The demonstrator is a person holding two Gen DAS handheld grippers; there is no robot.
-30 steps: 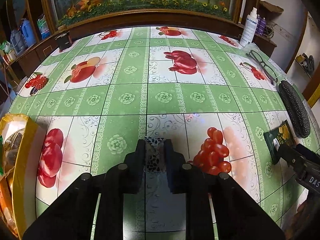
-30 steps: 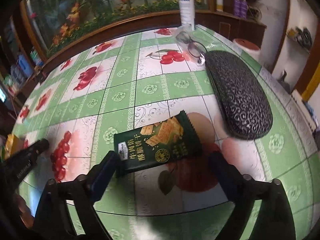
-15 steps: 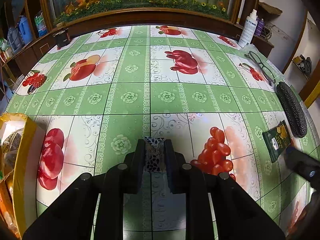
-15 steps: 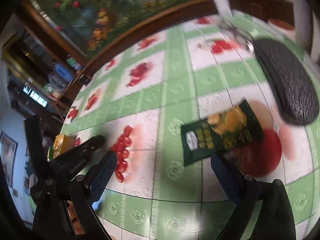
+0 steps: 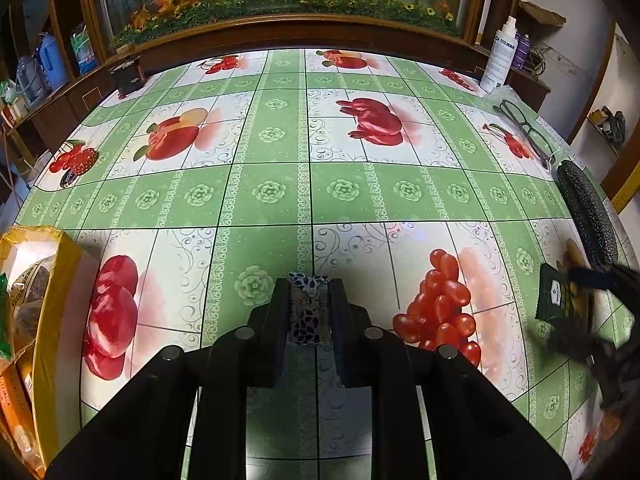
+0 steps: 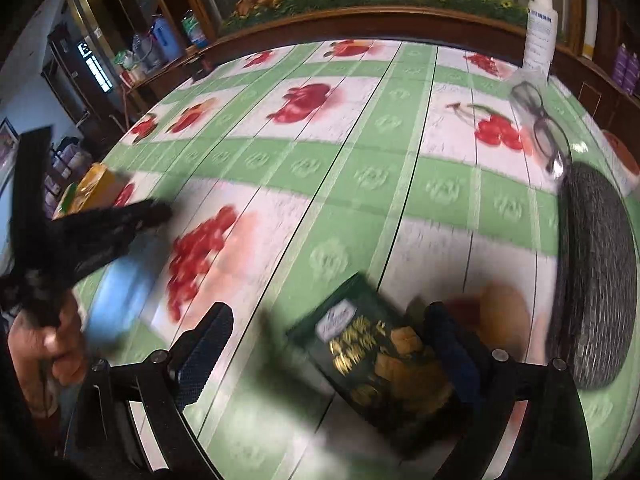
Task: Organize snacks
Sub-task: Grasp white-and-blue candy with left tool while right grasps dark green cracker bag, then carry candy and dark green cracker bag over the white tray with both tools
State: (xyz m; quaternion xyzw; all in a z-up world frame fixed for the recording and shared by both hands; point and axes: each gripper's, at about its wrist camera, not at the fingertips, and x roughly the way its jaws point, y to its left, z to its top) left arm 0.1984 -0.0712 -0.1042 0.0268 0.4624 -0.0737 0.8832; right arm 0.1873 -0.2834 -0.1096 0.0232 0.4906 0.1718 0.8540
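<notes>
Overhead-lit, the fruit-print green tablecloth (image 5: 304, 192) carries the left tool (image 5: 309, 308) clamping a patterned packet (image 5: 306, 312), the right tool (image 6: 324, 344) gaping.

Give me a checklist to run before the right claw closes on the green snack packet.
1. Right claw open: ok, jaws stand wide.
2. Green snack packet between its jaws: ok, though nearer the right finger.
3. Packet flat on the table: cannot tell, picture blurred.
4. Glasses case clear of the claw: ok, apart, off to the right.
5. Left claw out of the way: ok, shut on a small patterned packet.
6. Yellow box within view: ok, at the table's left edge.
</notes>
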